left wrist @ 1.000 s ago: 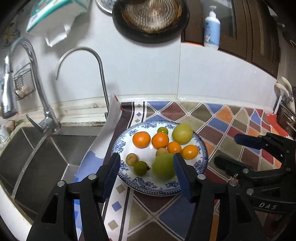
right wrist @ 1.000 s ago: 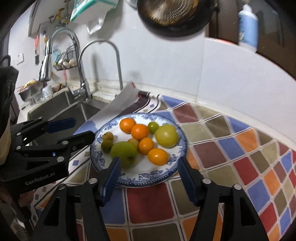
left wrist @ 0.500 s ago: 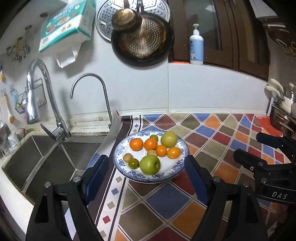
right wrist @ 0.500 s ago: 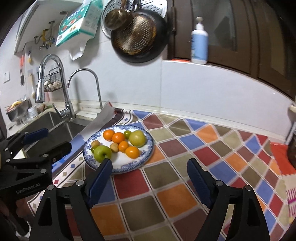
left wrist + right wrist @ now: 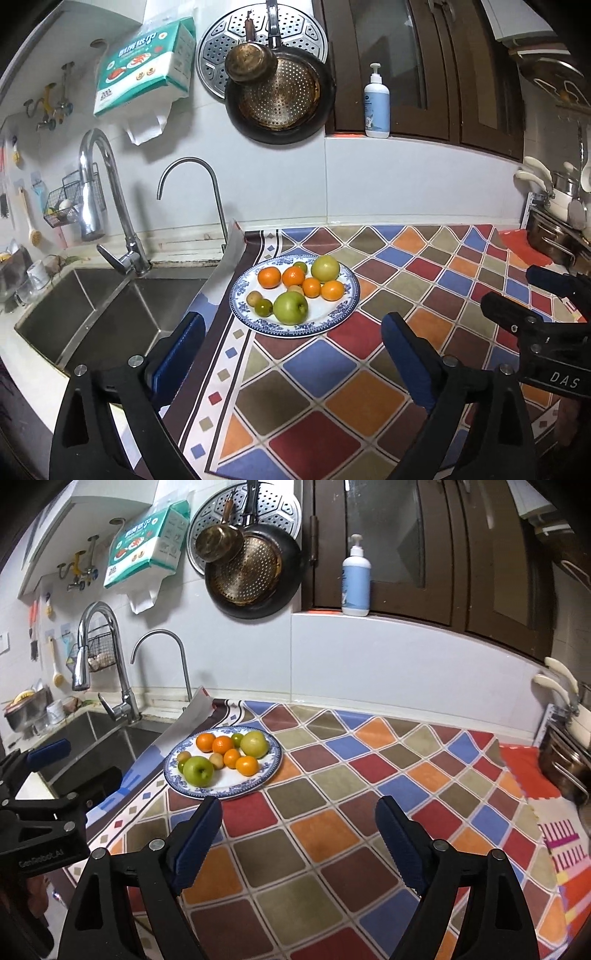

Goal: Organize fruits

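On the desk (image 5: 369,387) sits a fruit plate (image 5: 349,295); left tongs (image 5: 291,339) and right tongs (image 5: 299,819), just opening, gape wide, holding nothing.

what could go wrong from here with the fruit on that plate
1. The plate sits near the mat's left edge beside the sink; a nudge could send round fruit rolling in.
2. The fruits touch each other, so reaching for the green apple may knock the small green citrus beside it.
3. Both tongs, left and right, are open, empty and close together; they may collide.
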The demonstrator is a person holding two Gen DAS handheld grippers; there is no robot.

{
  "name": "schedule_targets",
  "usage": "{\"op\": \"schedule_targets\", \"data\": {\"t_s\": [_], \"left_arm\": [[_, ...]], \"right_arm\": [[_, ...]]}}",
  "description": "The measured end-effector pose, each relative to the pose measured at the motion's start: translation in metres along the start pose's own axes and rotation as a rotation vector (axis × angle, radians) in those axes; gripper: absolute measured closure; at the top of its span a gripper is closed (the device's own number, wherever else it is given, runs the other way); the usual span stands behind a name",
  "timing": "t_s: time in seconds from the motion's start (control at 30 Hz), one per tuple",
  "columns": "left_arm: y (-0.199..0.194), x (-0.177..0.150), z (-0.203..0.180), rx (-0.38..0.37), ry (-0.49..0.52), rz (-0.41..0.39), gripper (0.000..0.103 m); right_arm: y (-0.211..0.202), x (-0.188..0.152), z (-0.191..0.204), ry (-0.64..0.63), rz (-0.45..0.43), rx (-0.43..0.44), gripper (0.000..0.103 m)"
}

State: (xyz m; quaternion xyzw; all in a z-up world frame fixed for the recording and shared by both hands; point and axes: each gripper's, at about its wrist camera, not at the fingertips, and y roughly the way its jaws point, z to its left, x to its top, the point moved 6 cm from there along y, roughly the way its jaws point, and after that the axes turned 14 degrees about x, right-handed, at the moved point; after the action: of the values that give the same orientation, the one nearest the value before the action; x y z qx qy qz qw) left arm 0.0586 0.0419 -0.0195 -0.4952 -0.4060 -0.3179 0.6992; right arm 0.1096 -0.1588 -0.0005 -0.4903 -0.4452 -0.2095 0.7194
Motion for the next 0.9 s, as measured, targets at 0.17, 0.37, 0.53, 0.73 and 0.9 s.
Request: {"op": "schedule_targets", "data": {"t_s": [0.17,0.37,0.53,0.73,0.9], "left_arm": [[-0.013,-0.001,0.001,0.01,0.006,-0.017,0.001],[-0.025,-0.002,-0.001,0.006,0.009,-0.03,0.0],[-0.032,-0.002,-0.003,-0.001,0.016,-0.039,0.0],[-0.038,-0.002,-0.006,-0.003,0.014,-0.048,0.0],[-0.039,-0.003,-0.007,-0.02,0.009,-0.047,0.0]], "right_arm": [[-0.014,-0.005,-0.002,0.02,-0.009,-0.023,0.014],[-0.031,-0.01,-0.003,0.022,-0.02,-0.055,0.014],[-0.044,-0.011,-0.006,0.014,-0.039,-0.077,0.013],[-0.051,-0.012,-0.008,0.022,-0.048,-0.083,0.011],[-0.053,-0.013,-0.011,0.026,-0.047,-0.084,0.011]]}}
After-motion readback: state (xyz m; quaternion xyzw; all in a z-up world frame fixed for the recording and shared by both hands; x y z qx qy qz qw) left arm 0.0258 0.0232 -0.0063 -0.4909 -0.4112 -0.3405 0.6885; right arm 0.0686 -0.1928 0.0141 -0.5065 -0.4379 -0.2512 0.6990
